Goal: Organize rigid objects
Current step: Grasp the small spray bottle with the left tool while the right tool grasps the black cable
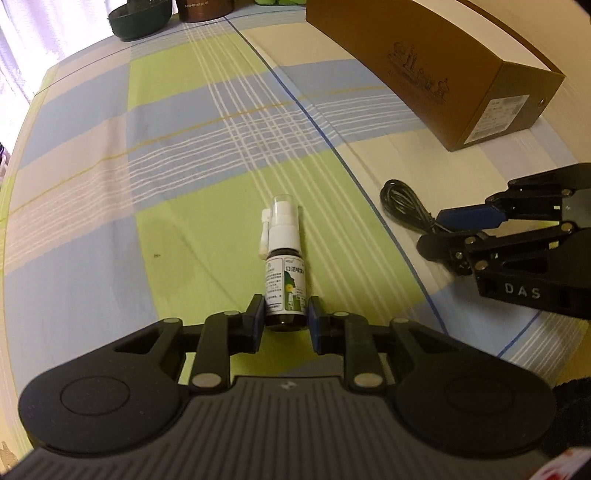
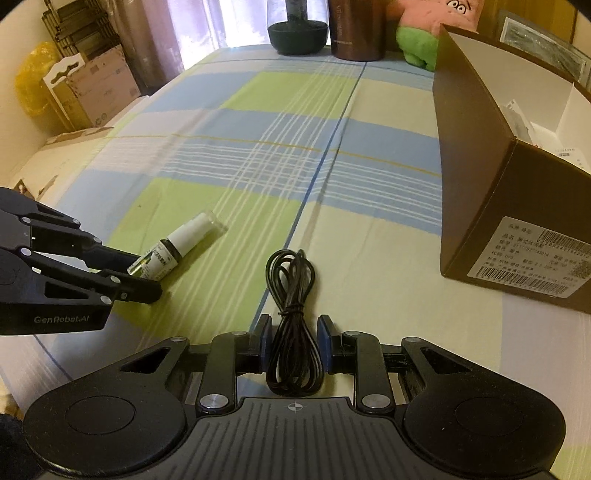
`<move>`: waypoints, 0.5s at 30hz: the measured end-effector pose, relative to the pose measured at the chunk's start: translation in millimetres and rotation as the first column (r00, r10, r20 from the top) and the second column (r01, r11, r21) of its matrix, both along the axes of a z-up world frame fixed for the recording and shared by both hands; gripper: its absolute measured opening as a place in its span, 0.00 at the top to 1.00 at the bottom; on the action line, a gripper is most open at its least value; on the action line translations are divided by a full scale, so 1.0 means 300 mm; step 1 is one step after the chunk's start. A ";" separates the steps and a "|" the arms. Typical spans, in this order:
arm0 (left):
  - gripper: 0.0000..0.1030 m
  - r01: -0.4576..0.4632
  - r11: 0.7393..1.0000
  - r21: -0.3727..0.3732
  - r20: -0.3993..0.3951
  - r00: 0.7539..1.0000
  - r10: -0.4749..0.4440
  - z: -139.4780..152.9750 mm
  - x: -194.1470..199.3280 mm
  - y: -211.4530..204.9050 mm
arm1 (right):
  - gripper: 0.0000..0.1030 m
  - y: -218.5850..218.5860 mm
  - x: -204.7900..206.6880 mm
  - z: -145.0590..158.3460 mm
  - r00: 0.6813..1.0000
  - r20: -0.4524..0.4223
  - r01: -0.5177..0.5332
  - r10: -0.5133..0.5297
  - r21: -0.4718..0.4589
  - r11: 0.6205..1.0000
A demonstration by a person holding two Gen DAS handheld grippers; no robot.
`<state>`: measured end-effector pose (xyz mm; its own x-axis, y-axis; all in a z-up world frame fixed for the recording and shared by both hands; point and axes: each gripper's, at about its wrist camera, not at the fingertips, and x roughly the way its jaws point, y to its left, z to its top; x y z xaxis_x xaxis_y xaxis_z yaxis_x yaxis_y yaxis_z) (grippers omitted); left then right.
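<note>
A small brown spray bottle (image 1: 285, 280) with a white nozzle and a clear cap sticks out forward from my left gripper (image 1: 285, 314), which is shut on its base. From the right wrist view the bottle (image 2: 173, 251) is held in the left gripper (image 2: 146, 275) low over the checked sheet. A bundled black cable (image 2: 293, 295), tied in the middle, runs between the pads of my right gripper (image 2: 294, 332), which is shut on it. In the left wrist view the cable's loop (image 1: 402, 203) trails beyond the right gripper (image 1: 434, 232).
An open brown cardboard box (image 2: 491, 177) with papers inside stands on the right; the left wrist view shows its long side (image 1: 424, 59). At the far end stand a dark bowl-shaped pot (image 2: 297, 37), a brown cylinder (image 2: 356, 33) and a plush toy (image 2: 421, 40). Cardboard cartons (image 2: 92, 92) are stacked beyond the left edge.
</note>
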<state>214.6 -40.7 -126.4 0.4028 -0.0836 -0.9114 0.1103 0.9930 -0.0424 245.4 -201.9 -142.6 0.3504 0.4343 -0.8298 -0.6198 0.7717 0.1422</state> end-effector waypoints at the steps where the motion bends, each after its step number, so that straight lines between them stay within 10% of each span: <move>1: 0.76 -0.002 1.000 -0.003 0.004 1.000 0.002 0.000 0.003 -0.002 | 0.77 0.000 -0.003 0.000 1.000 0.003 0.002 -0.002 -0.001 1.000; 15: 0.76 -0.016 1.000 0.014 0.029 0.999 0.015 -0.016 0.068 -0.024 | 0.76 0.050 0.006 -0.010 0.998 0.062 -0.016 0.017 -0.032 0.999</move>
